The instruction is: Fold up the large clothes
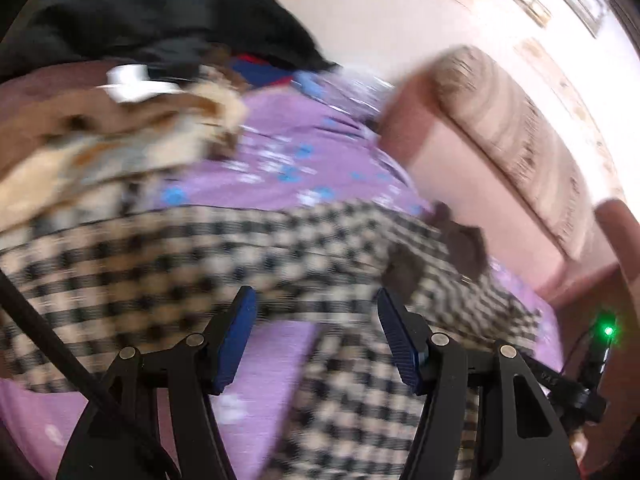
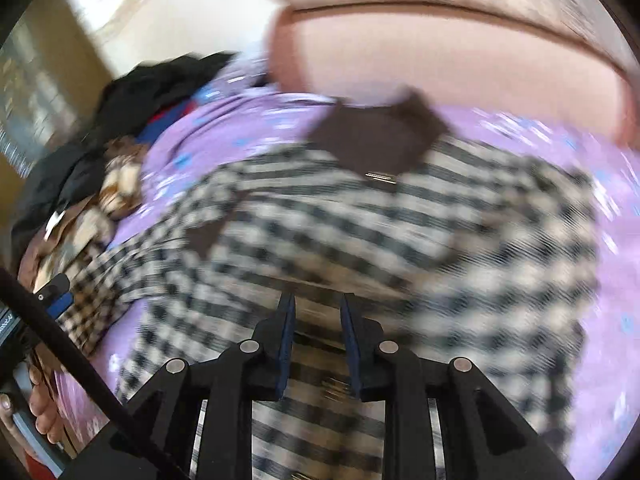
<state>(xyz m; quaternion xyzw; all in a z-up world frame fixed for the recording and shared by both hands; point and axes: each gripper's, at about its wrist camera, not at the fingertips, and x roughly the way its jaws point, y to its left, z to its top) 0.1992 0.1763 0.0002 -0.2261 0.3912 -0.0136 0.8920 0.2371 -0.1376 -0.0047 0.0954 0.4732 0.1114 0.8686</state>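
Your right wrist cam shows the whole black-and-cream checked coat with brown collar (image 2: 344, 216) spread on the purple floral bedsheet (image 2: 224, 136); its brown collar (image 2: 380, 136) points away from you toward the pink padded headboard (image 2: 440, 60), so the long axis runs from your tool up to the headboard, w/ one sleeve trailing off left. The left wrist cam only catches part of that coat (image 1: 200, 264), running across the frame, but gives a closer look at the heap of other clothes (image 1: 120, 92) at the far left of the bed: black, brown-patterned, blue and red pieces, too blurred to count. One checked coat, two tools. Your left tool (image 1: 316, 320) is spread wide, nothing between its blue pads, hanging over the coat's edge. Your right tool (image 2: 318, 320) has a narrower gap; checked fabric shows in it, but w/ the blur you can't tell if it's pinched.
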